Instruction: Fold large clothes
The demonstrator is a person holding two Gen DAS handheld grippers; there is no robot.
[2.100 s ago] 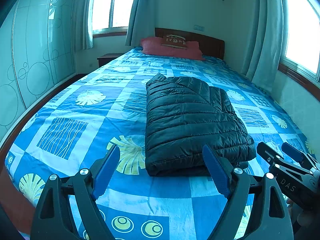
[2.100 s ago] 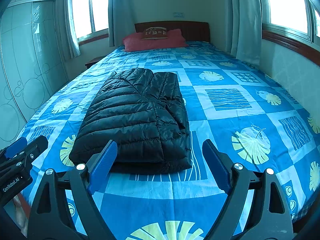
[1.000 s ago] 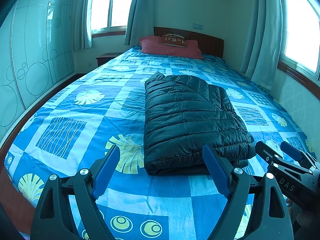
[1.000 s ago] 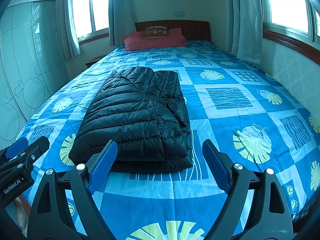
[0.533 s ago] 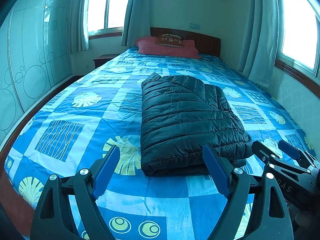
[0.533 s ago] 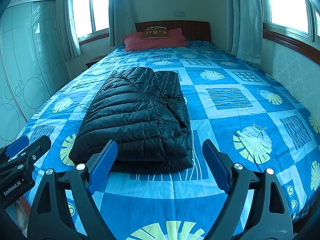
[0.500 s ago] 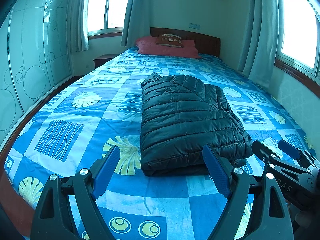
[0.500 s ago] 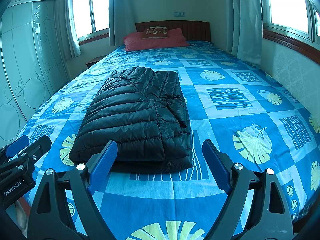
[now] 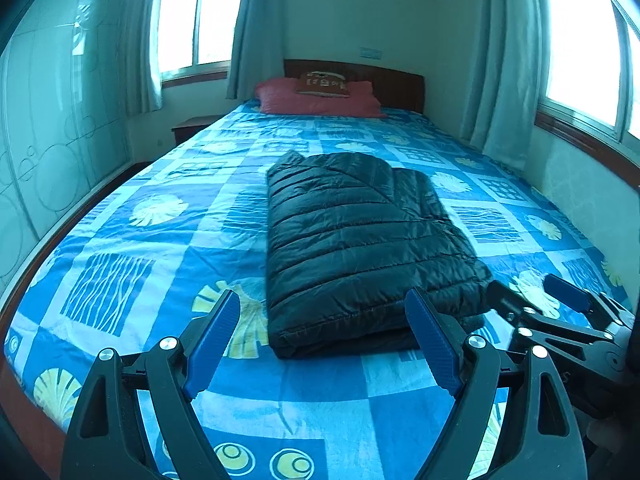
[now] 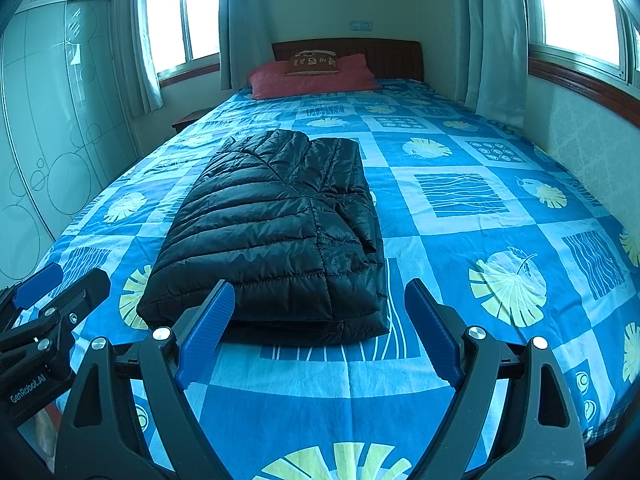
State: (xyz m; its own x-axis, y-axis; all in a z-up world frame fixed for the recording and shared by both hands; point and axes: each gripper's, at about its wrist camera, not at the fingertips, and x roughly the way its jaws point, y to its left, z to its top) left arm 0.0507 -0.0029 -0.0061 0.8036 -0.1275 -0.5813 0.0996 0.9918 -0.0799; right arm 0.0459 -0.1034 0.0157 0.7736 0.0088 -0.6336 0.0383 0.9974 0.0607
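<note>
A black quilted down jacket (image 9: 360,240) (image 10: 272,232) lies folded into a neat rectangle on the blue patterned bedspread (image 9: 160,240) (image 10: 480,208). My left gripper (image 9: 322,340) hangs open above the foot of the bed, just short of the jacket's near edge, nothing between its blue pads. My right gripper (image 10: 316,328) is also open and empty, near the jacket's near right corner. Each gripper shows in the other's view: the right gripper (image 9: 536,300) at the right edge, the left gripper (image 10: 56,284) at the left edge.
Red pillows (image 9: 316,98) (image 10: 312,74) and a wooden headboard (image 10: 384,58) are at the far end. A sliding-door wardrobe (image 9: 48,140) stands along the left, a wall with curtained windows (image 9: 504,60) along the right. A nightstand (image 9: 192,126) sits at the far left.
The left gripper's view has tilted and shifted a little, so the jacket sits slightly further left in it. The right gripper has stayed still. Both stay open.
</note>
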